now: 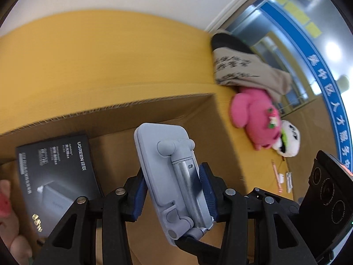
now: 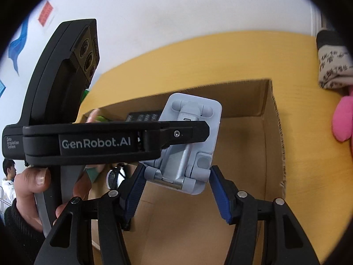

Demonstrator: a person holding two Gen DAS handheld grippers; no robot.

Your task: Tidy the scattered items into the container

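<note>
On a yellow table (image 1: 110,50) stands an open cardboard box (image 1: 167,108), a black carton (image 1: 57,176) inside. Over the box, the left gripper (image 1: 174,190) clamps a grey phone stand (image 1: 167,172); the right gripper (image 2: 176,190) gapes empty.

The cardboard box (image 1: 222,132) floor lies mostly bare on its right; a black carton (image 1: 57,176) (lying flat) fills the left.

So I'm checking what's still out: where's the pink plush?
In the left wrist view the pink plush lies on the yellow table, right of the box, between a patterned cloth and a white plush.
</note>
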